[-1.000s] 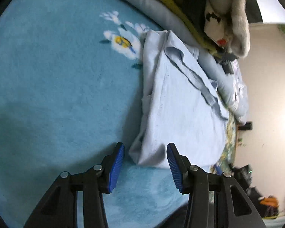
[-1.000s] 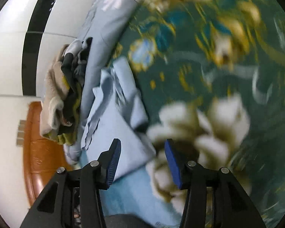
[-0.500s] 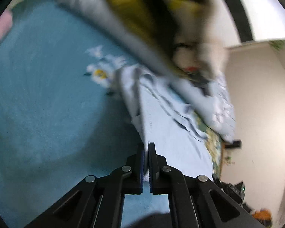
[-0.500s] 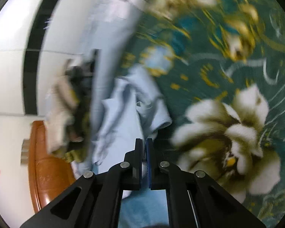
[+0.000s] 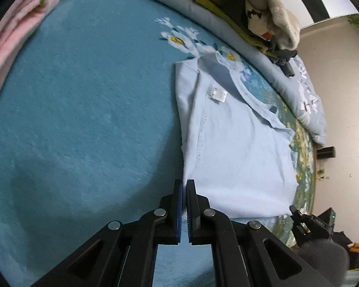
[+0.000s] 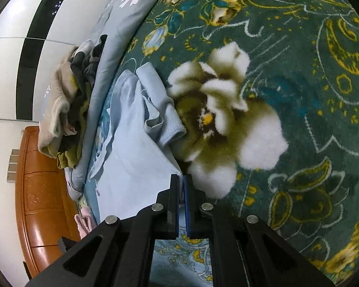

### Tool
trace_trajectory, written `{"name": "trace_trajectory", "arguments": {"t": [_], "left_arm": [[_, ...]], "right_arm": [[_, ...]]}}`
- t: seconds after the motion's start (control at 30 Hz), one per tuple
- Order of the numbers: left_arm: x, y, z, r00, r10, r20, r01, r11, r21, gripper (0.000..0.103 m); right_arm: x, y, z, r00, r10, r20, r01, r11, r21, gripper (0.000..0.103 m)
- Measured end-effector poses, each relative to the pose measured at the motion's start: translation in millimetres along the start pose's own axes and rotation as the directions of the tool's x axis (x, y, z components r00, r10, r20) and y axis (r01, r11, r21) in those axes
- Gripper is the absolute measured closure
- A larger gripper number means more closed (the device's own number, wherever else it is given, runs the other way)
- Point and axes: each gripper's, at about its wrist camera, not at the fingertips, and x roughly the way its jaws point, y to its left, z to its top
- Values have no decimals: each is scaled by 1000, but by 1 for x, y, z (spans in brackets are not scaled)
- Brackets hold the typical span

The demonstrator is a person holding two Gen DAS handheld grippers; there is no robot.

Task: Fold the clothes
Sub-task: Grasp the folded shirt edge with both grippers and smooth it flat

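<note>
A pale blue shirt (image 5: 237, 143) lies spread on a teal blanket (image 5: 83, 110), inside out, with a white label near its collar. My left gripper (image 5: 184, 184) is shut on the shirt's near left corner. In the right wrist view the same blue shirt (image 6: 129, 150) lies partly folded, one sleeve bunched at its far side. My right gripper (image 6: 181, 178) is shut on its near right corner, beside a big white flower in the dark green blanket (image 6: 299, 95).
A heap of unfolded clothes (image 5: 263, 7) sits on a grey-blue quilt (image 5: 306, 100) behind the shirt. Folded pink cloth (image 5: 14, 31) lies at the far left. An orange wooden headboard (image 6: 40, 191) stands at the left of the right wrist view.
Both grippers, open a second ago, closed on the shirt's near corners. The shirt has since been drawn out flatter, and its inner label now shows.
</note>
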Motion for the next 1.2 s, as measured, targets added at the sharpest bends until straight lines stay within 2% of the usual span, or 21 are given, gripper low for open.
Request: {"name": "trace_trajectory", "arguments": {"t": [0.1,0.2,0.3,0.47,0.6,0.7,0.8,0.83,0.9,1.03,1.1,1.17,1.2], "left_arm": [[-5,-5,3,1000,5,-10,-4,999,44,99],[-27,-12,7,999,19,33,-22,992,122,99],[-24,-36,33,998,27,56,-39,973,227,99],[36,-84,94,1000,18,-7,-15,946,323,99],[92,-106,135,996,82,-45,-61,934,353,99],[106,-103,156,996,93,-6,-86,940,330,99],[114,-96,174,997,78,26,-82,953,291,99],[113,-94,176,997,70,32,-76,956,283,99],[105,-94,170,998,56,30,-62,956,287,99],[89,-93,159,999,28,26,-34,954,297,99],[82,-93,153,1000,13,24,-20,953,302,99],[74,-92,147,1000,-1,22,-6,952,307,99],[70,-92,145,1000,-8,21,1,951,309,99]], "right_arm": [[1,-1,-4,1000,-8,-10,8,1000,-6,100],[2,-6,-7,1000,-9,-13,9,1000,15,100],[2,-6,-8,1000,-11,-2,11,1000,16,100],[4,-9,-7,1000,-8,-10,8,1000,30,100],[-3,-4,-3,1000,-19,-25,20,1000,13,96],[-16,6,8,996,-85,11,86,995,-56,95],[-16,21,29,994,-97,56,103,989,-106,87],[-9,31,40,994,-91,63,99,987,-128,83],[12,54,64,996,-71,60,80,981,-176,80],[67,96,105,999,-36,14,38,972,-233,80],[93,103,120,999,-52,-17,47,974,-220,80],[115,107,135,992,-125,-32,115,968,-224,80],[115,108,137,992,-125,-31,115,969,-219,80]]}}
